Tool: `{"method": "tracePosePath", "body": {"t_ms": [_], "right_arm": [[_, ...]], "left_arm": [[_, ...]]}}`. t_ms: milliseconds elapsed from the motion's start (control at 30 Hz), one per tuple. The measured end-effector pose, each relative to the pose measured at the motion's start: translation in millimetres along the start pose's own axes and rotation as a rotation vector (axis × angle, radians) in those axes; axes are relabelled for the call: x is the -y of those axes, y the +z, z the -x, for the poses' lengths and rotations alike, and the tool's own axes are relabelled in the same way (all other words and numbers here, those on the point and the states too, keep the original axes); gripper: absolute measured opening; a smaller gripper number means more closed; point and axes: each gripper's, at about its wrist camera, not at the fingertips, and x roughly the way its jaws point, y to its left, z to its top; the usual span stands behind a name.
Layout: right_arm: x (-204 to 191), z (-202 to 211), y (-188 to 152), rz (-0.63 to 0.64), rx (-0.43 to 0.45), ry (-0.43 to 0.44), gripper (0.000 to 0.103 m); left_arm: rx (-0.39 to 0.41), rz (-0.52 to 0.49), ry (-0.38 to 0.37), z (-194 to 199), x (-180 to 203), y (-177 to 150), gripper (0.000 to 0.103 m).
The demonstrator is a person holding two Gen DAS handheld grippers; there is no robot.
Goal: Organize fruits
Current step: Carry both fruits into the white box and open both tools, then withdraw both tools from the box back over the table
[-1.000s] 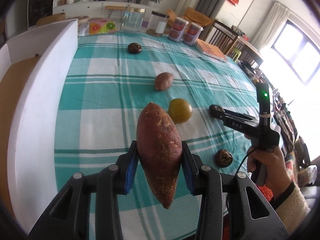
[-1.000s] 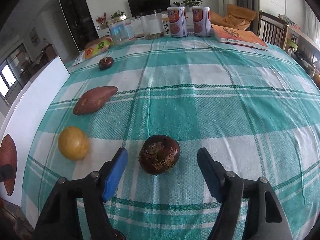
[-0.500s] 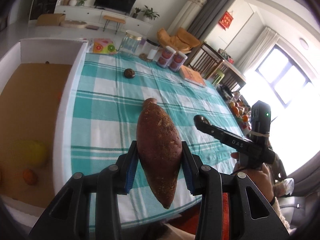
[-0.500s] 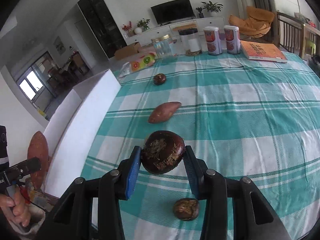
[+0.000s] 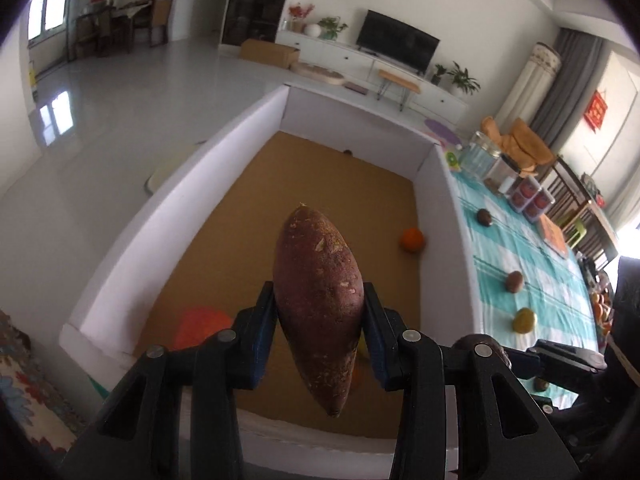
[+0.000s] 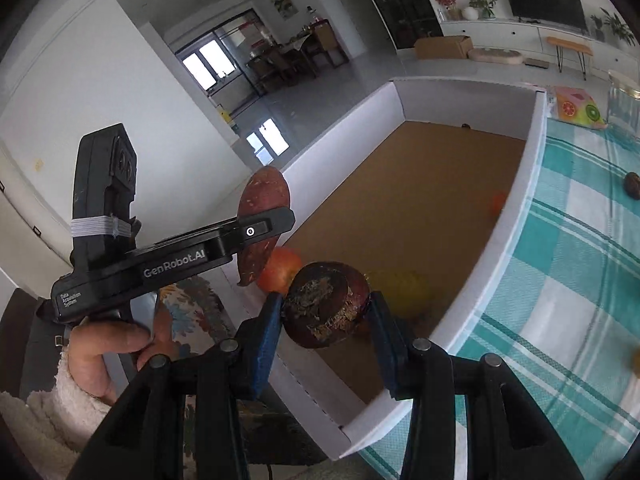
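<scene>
Holding a sweet potato (image 5: 319, 304) tight in the left gripper (image 5: 320, 334) and a dark round fruit (image 6: 325, 305) in the right gripper (image 6: 324, 338), above the white box (image 5: 450, 216), orange (image 5: 412, 239) at two o'clock.

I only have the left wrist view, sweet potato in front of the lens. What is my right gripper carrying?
Observer: The right gripper is shut on a dark round fruit.
Operator: Is that fruit above the box?
Observer: Yes, it hangs over the near end of the white box.
Operator: And how does my left gripper look from there?
Observer: The left gripper clamps the sweet potato at its middle, both ends sticking out.
</scene>
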Motion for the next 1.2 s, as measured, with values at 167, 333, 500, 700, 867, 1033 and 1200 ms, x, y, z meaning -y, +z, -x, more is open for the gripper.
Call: {"method": "tracePosePath", "body": {"t_ms": [167, 333, 500, 700, 867, 1033, 1200], "right_arm": [[-12.3, -36.5, 9.2, 0.043, -0.047, -0.055, 0.044], [-13.1, -33.5, 15.7, 0.038, 0.002, -0.092, 0.072], [13.4, 11.5, -3.7, 0.015, 0.128, -0.164, 0.08], [81.8, 84.2, -70.2, -0.047, 0.237, -0.415, 0.09], [165.6, 151.9, -126.5, -0.208, 0.272, -0.638, 0.09], [234.4, 206.5, -174.3, -0.368, 0.35, -0.809, 0.09], [279.6, 244.8, -217.6, -0.591, 0.453, -0.825, 0.09]], "left_arm": [[-0.04, 0.006, 0.069, -24.4, -12.7, -7.2, 0.042], [0.004, -0.012, 0.142, -31.5, -5.2, -8.3, 0.07], [0.073, -0.045, 0.108, -19.5, 11.9, -6.0, 0.081], [0.091, -0.164, -0.074, -3.2, 87.7, -19.7, 0.081], [0.018, -0.336, -0.275, -3.0, 174.9, -46.3, 0.081], [-0.102, -0.441, -0.393, -24.9, 242.0, -80.6, 0.081], [-0.162, -0.507, -0.368, -56.9, 278.7, -115.4, 0.081]]}}
